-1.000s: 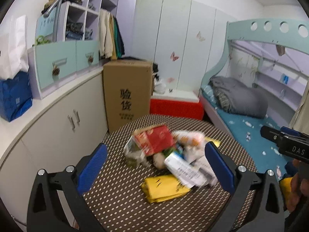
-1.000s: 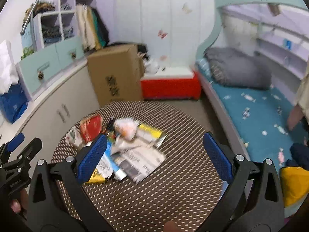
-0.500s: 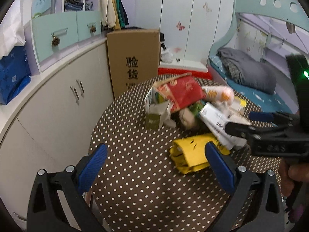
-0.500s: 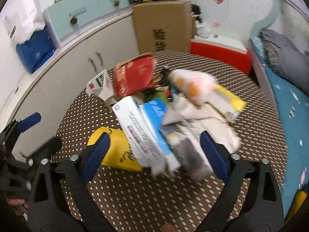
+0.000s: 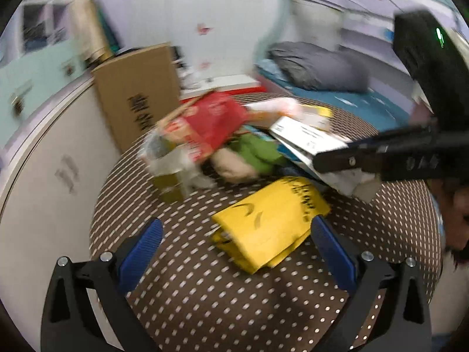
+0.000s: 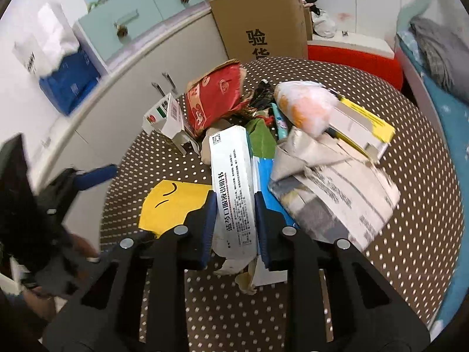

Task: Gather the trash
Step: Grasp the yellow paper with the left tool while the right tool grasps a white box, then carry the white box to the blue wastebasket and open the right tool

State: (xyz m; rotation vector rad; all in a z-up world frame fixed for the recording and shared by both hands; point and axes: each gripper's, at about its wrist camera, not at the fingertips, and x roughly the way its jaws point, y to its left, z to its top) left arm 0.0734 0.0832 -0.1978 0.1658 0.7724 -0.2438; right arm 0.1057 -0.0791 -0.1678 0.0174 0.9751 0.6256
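Note:
A pile of trash lies on a round brown dotted table [image 6: 410,205]. My right gripper [image 6: 236,202] is shut on a long white box [image 6: 233,187] with printed text, at the near end of the pile; it also shows in the left wrist view [image 5: 307,138]. My left gripper [image 5: 234,246] is open and empty, just in front of a yellow packet [image 5: 269,220], which also shows in the right wrist view [image 6: 173,202]. A red packet [image 6: 217,96], a green wrapper [image 6: 261,138], crumpled newspaper [image 6: 331,187] and a yellow-edged box [image 6: 360,123] lie in the pile.
A tall cardboard carton [image 6: 261,20] stands behind the table beside a curved white cabinet [image 6: 123,88]. A red and white box [image 6: 354,50] sits on the floor. A bed with blue sheet and grey blanket [image 5: 316,67] runs along the right.
My right gripper moved down to the pile and closed on the long white box. My left gripper came closer to the yellow packet and stays open.

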